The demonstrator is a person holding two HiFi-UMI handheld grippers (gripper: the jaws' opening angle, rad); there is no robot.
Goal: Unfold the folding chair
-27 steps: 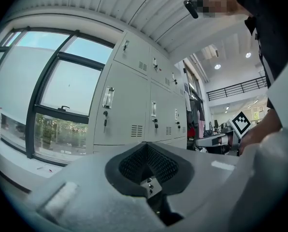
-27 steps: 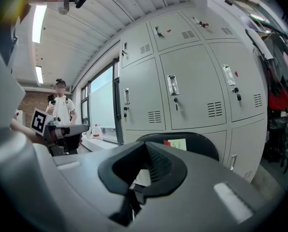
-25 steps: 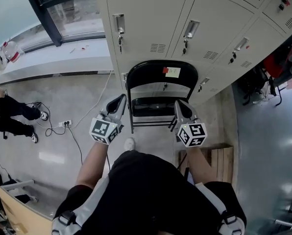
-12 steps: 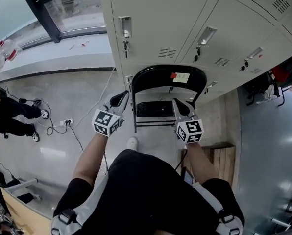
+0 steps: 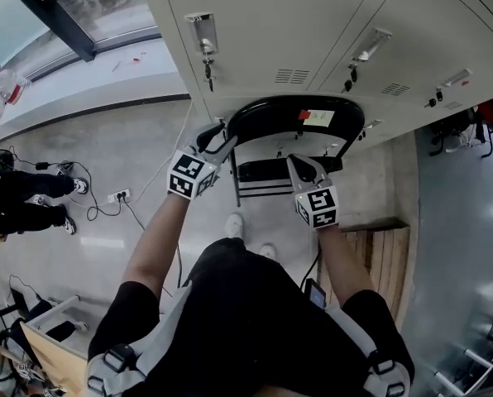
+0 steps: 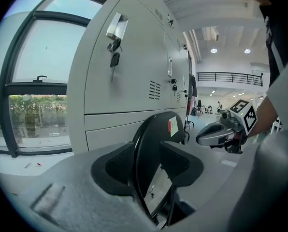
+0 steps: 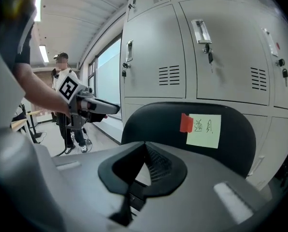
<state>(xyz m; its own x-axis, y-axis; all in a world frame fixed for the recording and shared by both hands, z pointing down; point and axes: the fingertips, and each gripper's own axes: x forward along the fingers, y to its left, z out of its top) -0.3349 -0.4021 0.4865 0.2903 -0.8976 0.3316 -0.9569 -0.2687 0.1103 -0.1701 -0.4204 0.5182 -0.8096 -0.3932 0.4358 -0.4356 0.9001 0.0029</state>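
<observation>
A folded black chair [image 5: 288, 110] leans against the grey lockers, with a yellow note and red tab [image 5: 319, 117] on its backrest. My left gripper [image 5: 222, 141] is at the backrest's left edge. In the left gripper view its jaws [image 6: 150, 151] have just been opening and stand on either side of the curved backrest edge [image 6: 153, 129], with gaps at the pads. My right gripper [image 5: 297, 166] hovers in front of the chair's right side, below the backrest. It is shut with nothing in it [image 7: 145, 148]. The backrest [image 7: 236, 146] fills the view ahead of it.
Lockers [image 5: 271, 31] with keys in their doors stand right behind the chair. A wooden pallet [image 5: 380, 255] lies on the floor at the right. Cables and a power strip [image 5: 118, 195] lie at the left, near a person's legs [image 5: 23, 197]. A window sill runs along the far left.
Both grippers have moved forward and down to the chair. The left one went from shut to open, and the backrest's left edge now stands between its jaws.
</observation>
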